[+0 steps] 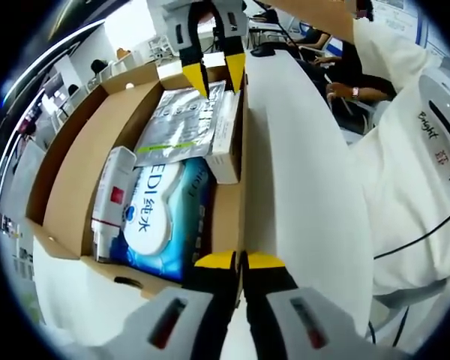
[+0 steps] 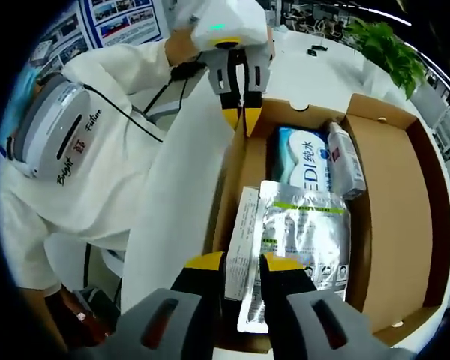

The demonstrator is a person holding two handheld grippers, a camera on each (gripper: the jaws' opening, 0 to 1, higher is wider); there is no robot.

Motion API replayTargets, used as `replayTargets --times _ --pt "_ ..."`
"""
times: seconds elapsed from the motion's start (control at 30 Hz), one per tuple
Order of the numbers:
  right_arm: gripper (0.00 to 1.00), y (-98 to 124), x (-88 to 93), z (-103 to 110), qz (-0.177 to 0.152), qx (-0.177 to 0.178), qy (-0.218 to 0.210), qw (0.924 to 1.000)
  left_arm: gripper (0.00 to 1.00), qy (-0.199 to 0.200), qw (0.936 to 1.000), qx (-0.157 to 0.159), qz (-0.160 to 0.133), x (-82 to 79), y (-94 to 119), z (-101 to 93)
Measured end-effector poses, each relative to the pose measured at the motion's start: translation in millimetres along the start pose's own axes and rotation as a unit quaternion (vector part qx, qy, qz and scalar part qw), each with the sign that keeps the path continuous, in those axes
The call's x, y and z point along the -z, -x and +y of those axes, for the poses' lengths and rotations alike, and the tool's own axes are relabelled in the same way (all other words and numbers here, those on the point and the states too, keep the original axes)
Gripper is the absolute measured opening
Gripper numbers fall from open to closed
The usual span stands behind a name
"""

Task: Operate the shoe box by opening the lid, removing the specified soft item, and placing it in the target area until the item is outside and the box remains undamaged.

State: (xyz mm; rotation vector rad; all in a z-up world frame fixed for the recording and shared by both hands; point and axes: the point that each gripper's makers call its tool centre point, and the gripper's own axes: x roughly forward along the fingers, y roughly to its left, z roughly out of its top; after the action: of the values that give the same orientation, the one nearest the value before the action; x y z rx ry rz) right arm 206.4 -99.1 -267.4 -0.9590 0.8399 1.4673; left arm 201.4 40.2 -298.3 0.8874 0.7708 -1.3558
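The brown shoe box (image 1: 75, 187) (image 2: 394, 202) lies open, its white lid (image 1: 300, 187) (image 2: 176, 217) folded out to the side. Inside lie a blue wet-wipes pack (image 1: 161, 217) (image 2: 304, 161), a silver pouch (image 1: 181, 124) (image 2: 304, 240), a slim white carton (image 1: 226, 139) (image 2: 244, 240) and a white tube with a red label (image 1: 111, 199) (image 2: 343, 161). My left gripper (image 1: 241, 261) (image 2: 241, 120) is shut on the box's edge where the lid meets the wall. At the opposite end my right gripper (image 2: 244, 264) (image 1: 215, 76) is slightly open, its jaws straddling the carton and the pouch's end.
A person in a white coat (image 2: 112, 172) stands beside the lid, with a white headset (image 2: 52, 127) on the arm. A green plant (image 2: 386, 49) and desks with other people (image 1: 337, 75) are behind. The box rests on a white table (image 2: 315, 45).
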Motion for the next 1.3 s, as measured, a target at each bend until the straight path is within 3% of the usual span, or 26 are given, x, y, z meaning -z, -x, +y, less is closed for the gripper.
replayTargets --times 0.03,0.23,0.3,0.37,0.5,0.67,0.83,1.0,1.1,1.3 --pt "0.18 -1.0 -2.0 -6.5 0.003 0.021 -0.001 0.9998 0.03 0.001 1.0 0.001 0.002 0.0 -0.1 0.1" --pt "0.25 -7.1 -18.7 -18.6 0.0 0.063 0.007 0.998 0.03 0.001 1.0 -0.001 0.002 0.0 -0.1 0.3" --pt "0.22 -5.9 -35.1 -31.1 -0.026 0.112 0.001 0.9934 0.03 0.001 1.0 0.0 0.001 -0.1 0.0 0.3" --pt "0.22 -6.9 -46.7 -25.3 -0.054 0.11 0.018 0.9923 0.03 0.0 1.0 -0.001 0.002 -0.1 0.0 0.2" --pt "0.23 -1.5 -66.5 -31.5 -0.128 0.16 -0.005 0.9789 0.03 0.0 1.0 -0.001 0.002 0.1 -0.1 0.3" --pt "0.23 -9.1 -72.1 -34.5 -0.145 0.192 -0.008 0.9705 0.03 0.0 1.0 -0.003 0.001 0.0 -0.1 0.1" --pt "0.24 -23.1 -76.9 -36.5 -0.129 0.207 0.004 0.9698 0.03 0.001 1.0 -0.002 0.002 -0.1 -0.2 0.3" --pt "0.24 -31.2 -66.3 -41.3 -0.088 0.226 0.001 0.9702 0.03 0.001 1.0 -0.003 0.0 -0.5 -0.1 0.4" --pt "0.23 -37.1 -62.1 -40.9 -0.082 0.226 -0.008 0.9706 0.03 0.001 1.0 -0.003 0.0 -0.8 -0.4 0.6" --pt "0.24 -30.7 -57.1 -45.0 -0.074 0.25 -0.026 0.965 0.03 0.001 1.0 -0.003 -0.004 -1.5 -0.4 0.8"
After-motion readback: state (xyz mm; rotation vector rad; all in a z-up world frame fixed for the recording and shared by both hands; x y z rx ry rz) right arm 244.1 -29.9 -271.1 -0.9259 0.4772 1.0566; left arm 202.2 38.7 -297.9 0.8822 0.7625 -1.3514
